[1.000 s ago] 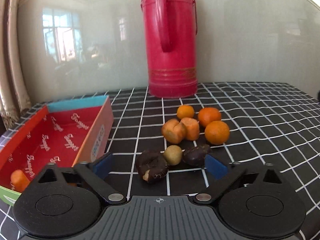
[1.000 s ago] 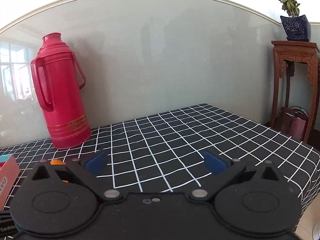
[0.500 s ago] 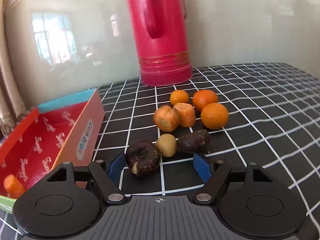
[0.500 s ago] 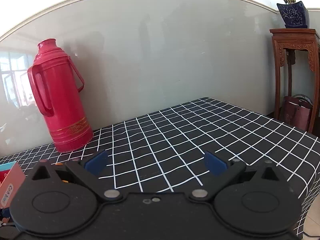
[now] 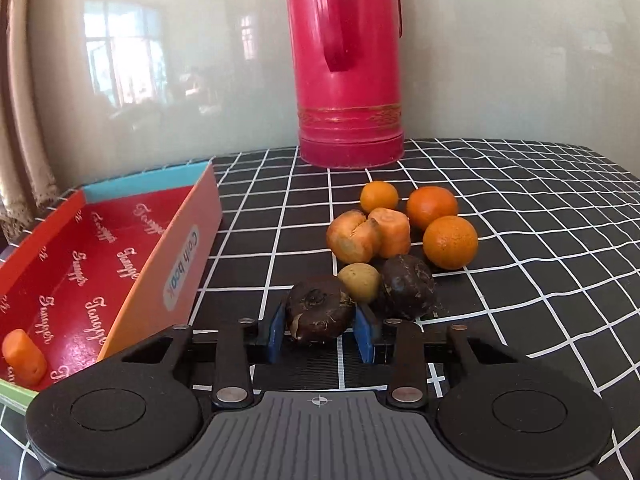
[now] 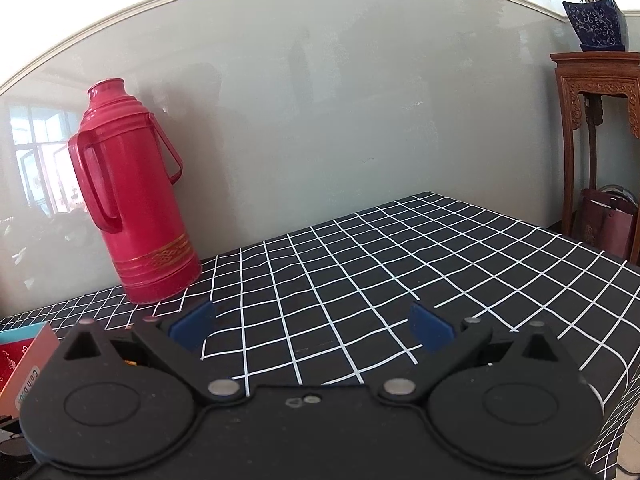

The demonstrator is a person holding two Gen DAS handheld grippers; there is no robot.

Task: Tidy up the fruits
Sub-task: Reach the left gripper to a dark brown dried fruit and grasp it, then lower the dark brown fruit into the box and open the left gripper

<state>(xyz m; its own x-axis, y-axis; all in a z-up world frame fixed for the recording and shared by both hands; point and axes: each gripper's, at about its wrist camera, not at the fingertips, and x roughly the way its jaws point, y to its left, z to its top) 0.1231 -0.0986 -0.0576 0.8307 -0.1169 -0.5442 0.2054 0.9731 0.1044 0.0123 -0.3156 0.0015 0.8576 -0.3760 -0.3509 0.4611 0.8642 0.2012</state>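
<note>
In the left wrist view my left gripper [image 5: 320, 332] is shut on a dark brown fruit [image 5: 319, 313] that rests on the checked tablecloth. Just behind it lie a small yellow-brown fruit [image 5: 359, 282] and a second dark fruit [image 5: 407, 291]. Farther back are two carrot chunks [image 5: 368, 234] and three oranges [image 5: 450, 242]. A red cardboard box [image 5: 100, 276] stands at the left with one carrot piece [image 5: 24, 356] inside. My right gripper [image 6: 312, 322] is open and empty above bare tablecloth.
A tall red thermos [image 5: 346, 64] stands at the back against the wall; it also shows in the right wrist view [image 6: 132, 208]. A wooden stand [image 6: 596, 140] with a potted plant is beyond the table's right edge. The box corner [image 6: 28, 356] shows at the left.
My left gripper moved forward and closed its blue pads around the nearest dark fruit. The right gripper rose and tilted slightly, staying open.
</note>
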